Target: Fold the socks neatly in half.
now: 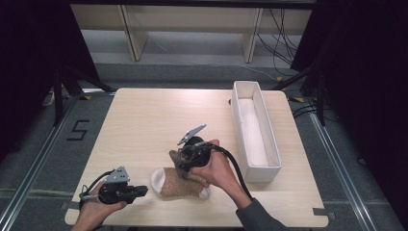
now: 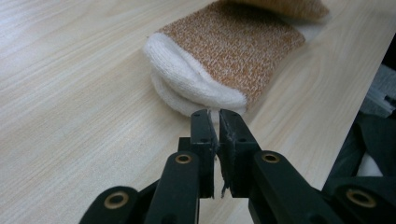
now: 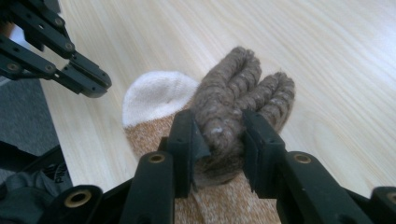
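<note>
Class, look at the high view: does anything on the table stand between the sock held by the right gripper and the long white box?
Nothing visible: bare tabletop separates the right gripper, holding the brown ribbed sock cuff, from the long white rectangular box.

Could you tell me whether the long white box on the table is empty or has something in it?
Empty: the high view looks straight into the white box and shows just its bare pale floor; the sock lies outside on the table.

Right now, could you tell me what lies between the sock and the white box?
Bare tabletop separates the sock from the white box, in the high view.
</note>
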{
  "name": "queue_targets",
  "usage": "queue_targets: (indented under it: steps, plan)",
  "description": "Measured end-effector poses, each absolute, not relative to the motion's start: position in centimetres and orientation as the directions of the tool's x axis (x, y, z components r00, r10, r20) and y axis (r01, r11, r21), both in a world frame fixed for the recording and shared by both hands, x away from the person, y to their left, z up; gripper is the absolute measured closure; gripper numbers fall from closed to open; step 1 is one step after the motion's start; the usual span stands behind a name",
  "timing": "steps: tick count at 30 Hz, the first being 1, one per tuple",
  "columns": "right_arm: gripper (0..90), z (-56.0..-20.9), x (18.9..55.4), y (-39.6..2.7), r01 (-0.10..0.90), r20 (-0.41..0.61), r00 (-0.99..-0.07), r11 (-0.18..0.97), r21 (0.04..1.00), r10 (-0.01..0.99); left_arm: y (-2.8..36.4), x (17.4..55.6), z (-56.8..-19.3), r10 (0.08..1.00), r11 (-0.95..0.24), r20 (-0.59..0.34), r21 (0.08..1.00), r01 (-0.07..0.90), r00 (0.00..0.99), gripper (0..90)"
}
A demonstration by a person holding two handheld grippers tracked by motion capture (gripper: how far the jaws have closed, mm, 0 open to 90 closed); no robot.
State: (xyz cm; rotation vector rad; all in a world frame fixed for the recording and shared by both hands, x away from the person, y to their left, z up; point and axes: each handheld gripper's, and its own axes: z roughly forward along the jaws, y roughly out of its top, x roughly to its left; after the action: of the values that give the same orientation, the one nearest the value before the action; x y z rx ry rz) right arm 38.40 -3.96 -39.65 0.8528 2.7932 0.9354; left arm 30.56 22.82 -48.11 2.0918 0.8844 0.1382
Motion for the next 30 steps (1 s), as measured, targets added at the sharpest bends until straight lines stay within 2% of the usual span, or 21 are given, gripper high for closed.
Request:
queue_targets:
  steps: [9, 15, 20, 25, 28, 30]
  plan:
    - [66.5, -42.0, 38.1, -0.2, 0.443, 0.085, -0.876, 0.721, 0.533, 0.475, 22.5, 30.4, -48.3, 0.631, -0.397, -0.213, 0.738, 0.546, 0.746, 80.7]
    - [63.5, -42.8, 37.3, 0.9, 0.425, 0.088, -0.889, 0.737, 0.525, 0.45, 23.0, 30.8, -48.7, 0.642, -0.405, -0.207, 0.726, 0.555, 0.738, 80.2]
    - [57.2, -41.9, 36.9, 0.6, 0.423, 0.12, -0.892, 0.711, 0.561, 0.436, 23.2, 30.8, -48.5, 0.651, -0.386, -0.205, 0.74, 0.551, 0.731, 78.5]
    - [57.4, -40.0, 36.4, -0.6, 0.405, 0.13, -0.898, 0.673, 0.619, 0.421, 23.0, 30.7, -48.3, 0.655, -0.36, -0.224, 0.747, 0.559, 0.722, 77.3]
    - [57.9, -39.4, 36.3, -1.7, 0.448, 0.16, -0.878, 0.653, 0.611, 0.452, 22.9, 30.5, -47.6, 0.645, -0.337, -0.231, 0.77, 0.542, 0.729, 76.9]
    - [58.2, -39.6, 36.6, -2.5, 0.437, 0.134, -0.878, 0.654, 0.618, 0.459, 22.5, 30.4, -47.0, 0.632, -0.34, -0.22, 0.784, 0.52, 0.743, 76.0]
